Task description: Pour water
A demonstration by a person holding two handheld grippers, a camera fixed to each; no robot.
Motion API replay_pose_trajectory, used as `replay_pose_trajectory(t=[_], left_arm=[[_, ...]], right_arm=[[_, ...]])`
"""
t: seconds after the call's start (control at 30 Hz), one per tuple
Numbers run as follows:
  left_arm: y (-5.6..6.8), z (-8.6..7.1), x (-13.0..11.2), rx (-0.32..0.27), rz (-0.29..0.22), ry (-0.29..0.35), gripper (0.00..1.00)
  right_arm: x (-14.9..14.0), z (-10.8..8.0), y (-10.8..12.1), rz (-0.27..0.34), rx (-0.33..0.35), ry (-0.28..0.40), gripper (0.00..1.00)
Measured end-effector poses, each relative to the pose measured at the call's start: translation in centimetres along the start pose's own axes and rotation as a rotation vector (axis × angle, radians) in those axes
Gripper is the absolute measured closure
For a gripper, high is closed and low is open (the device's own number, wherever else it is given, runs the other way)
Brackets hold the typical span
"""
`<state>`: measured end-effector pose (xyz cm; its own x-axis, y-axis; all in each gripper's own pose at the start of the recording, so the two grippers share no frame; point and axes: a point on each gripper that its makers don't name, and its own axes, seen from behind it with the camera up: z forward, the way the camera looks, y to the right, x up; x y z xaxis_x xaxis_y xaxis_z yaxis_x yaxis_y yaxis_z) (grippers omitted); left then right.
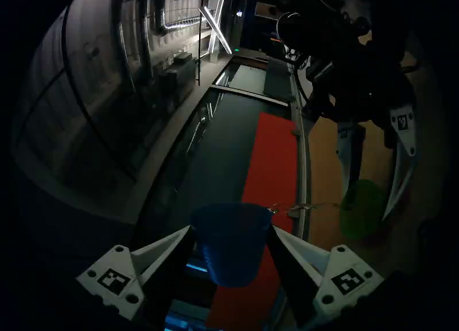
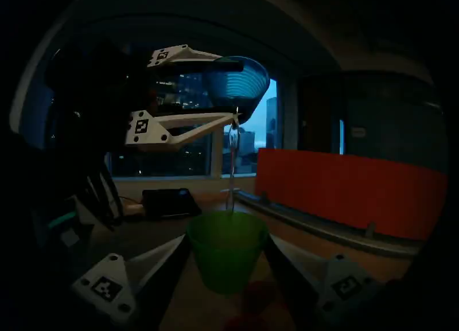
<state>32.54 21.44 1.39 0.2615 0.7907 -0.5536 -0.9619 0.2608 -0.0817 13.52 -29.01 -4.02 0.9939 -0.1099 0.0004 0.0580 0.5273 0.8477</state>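
dusky window (image 2: 172, 153) glow barely lit the tabletop (image 2: 189, 308). left gripper (image 1: 231, 230) jaws pinched the tipped blue cup (image 1: 231, 250), water stream (image 2: 232, 159) falling into the green cup (image 2: 228, 256) pinched by right gripper (image 2: 228, 239); both cups seemed light, thin-walled, best held mid-wall gently.

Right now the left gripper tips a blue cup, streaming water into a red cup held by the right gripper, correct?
Not red: the right gripper view shows the right gripper holding a green cup. The blue cup in the left gripper streams water into it.
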Motion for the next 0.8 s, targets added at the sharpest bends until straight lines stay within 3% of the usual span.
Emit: replay_pose_trajectory(t=[0.8], left_arm=[[-0.31,0.24,0.32,0.02,0.114,0.006,0.15]], right_arm=[[0.24,0.01,-0.23,-0.008,0.003,0.002,0.09]])
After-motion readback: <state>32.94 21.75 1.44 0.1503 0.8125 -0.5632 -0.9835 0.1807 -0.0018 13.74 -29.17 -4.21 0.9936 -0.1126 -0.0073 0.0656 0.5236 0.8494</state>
